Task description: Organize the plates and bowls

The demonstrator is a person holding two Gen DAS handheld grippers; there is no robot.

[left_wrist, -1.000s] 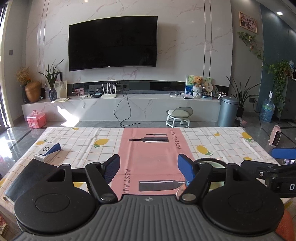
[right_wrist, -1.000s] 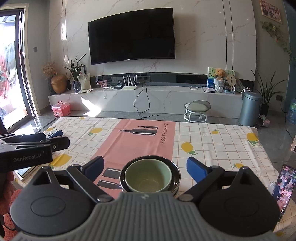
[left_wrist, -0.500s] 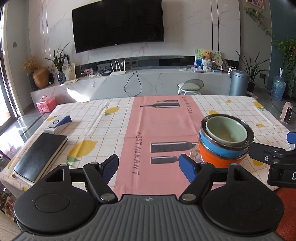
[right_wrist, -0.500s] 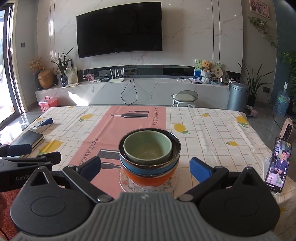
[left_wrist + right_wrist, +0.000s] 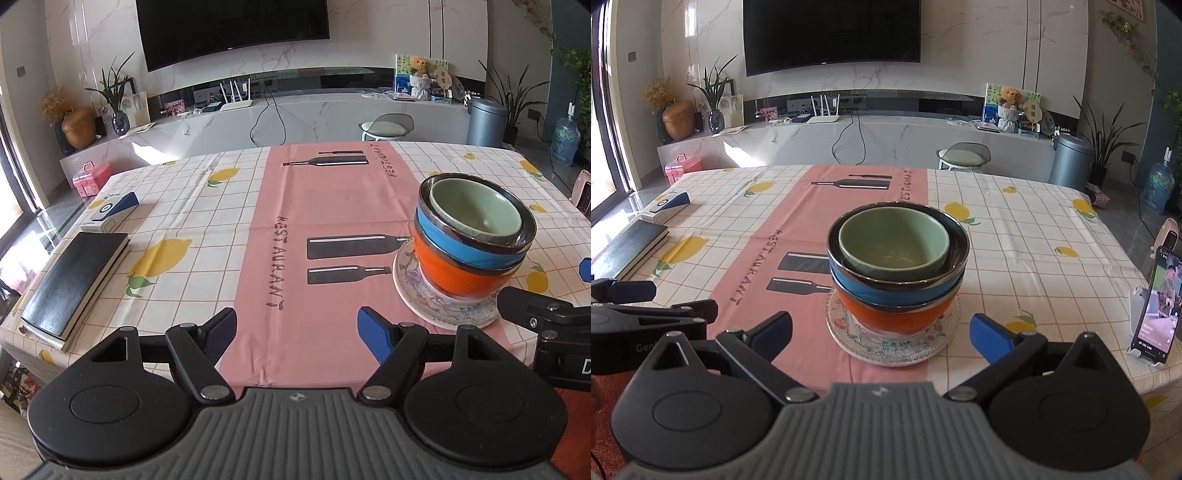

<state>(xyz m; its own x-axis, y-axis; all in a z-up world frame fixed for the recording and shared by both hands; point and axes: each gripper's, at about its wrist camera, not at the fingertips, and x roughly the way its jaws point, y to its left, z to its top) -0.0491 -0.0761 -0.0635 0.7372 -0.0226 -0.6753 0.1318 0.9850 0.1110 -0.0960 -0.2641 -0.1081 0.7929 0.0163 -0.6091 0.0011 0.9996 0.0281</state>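
Bowls (image 5: 897, 266) sit nested on a plate (image 5: 892, 341), dead ahead between the right gripper (image 5: 881, 332) fingers; both it and the left gripper (image 5: 297, 330) gape empty. Already tidy, or awaiting unstacking.

Both hand-held grippers (image 5: 297, 334) (image 5: 881, 334) gape wide, seemingly level.

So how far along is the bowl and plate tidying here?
Looks nearly done: the green bowl, blue bowl and orange bowl sit nested on the patterned plate. Both the left claw and right claw are open, holding nothing. Nothing loose remains visible.
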